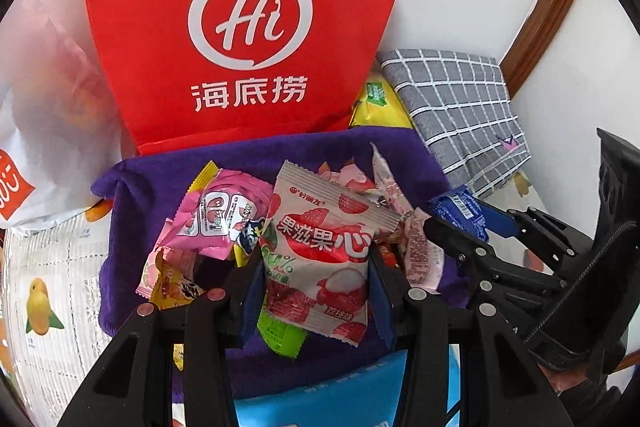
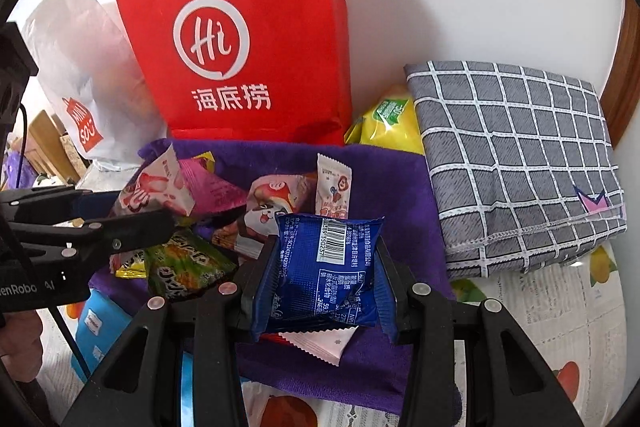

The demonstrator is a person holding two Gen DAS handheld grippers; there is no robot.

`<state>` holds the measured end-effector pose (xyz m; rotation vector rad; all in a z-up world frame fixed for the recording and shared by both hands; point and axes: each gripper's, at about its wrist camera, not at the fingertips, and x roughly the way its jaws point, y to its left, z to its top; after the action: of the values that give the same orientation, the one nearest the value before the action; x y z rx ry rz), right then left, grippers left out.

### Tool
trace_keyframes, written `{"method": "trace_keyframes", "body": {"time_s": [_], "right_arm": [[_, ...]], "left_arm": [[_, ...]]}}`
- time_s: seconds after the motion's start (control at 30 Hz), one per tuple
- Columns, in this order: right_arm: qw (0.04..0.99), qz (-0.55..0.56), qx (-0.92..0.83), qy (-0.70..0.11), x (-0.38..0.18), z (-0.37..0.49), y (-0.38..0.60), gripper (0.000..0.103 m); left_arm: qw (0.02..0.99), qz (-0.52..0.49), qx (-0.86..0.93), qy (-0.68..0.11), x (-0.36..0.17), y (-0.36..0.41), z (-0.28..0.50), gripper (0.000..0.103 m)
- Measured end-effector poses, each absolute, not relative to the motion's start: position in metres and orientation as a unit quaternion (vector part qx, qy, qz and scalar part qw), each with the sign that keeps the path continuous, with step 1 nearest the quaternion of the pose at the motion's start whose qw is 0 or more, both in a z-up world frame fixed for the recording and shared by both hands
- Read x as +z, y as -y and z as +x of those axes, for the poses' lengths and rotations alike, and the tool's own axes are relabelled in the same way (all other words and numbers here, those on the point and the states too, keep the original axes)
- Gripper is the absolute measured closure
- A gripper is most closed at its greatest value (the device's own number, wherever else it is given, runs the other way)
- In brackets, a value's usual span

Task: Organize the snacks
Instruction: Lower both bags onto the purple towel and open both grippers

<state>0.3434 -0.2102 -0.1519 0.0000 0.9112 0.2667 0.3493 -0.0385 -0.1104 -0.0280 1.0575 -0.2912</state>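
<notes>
Purple towel (image 1: 132, 187) beneath us, we pinch a lychee-candy packet (image 1: 320, 259) in our left gripper (image 1: 316, 291) and a blue packet (image 2: 324, 275) in our right gripper (image 2: 320, 287), lifted above the snack pile (image 2: 208, 227) mid-towel, apparently for sorting.

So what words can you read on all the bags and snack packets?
"Hi 海底捞": red bag
"好丽友 果滋果心": white lychee packet in left gripper
"MINISO", partly visible: white bag
Blue packet in right gripper: barcode and print too small to read.
</notes>
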Motion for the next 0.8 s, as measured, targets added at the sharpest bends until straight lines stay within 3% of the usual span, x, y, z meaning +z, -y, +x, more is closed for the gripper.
{"method": "trace_keyframes", "body": {"time_s": [0.8], "right_arm": [[0.870, -0.004, 0.118, -0.479, -0.182, 0.353, 0.197, 0.058]], "left_arm": [[0.832, -0.028, -0.127, -0.540, -0.141, 0.030, 0.366, 0.055]]}}
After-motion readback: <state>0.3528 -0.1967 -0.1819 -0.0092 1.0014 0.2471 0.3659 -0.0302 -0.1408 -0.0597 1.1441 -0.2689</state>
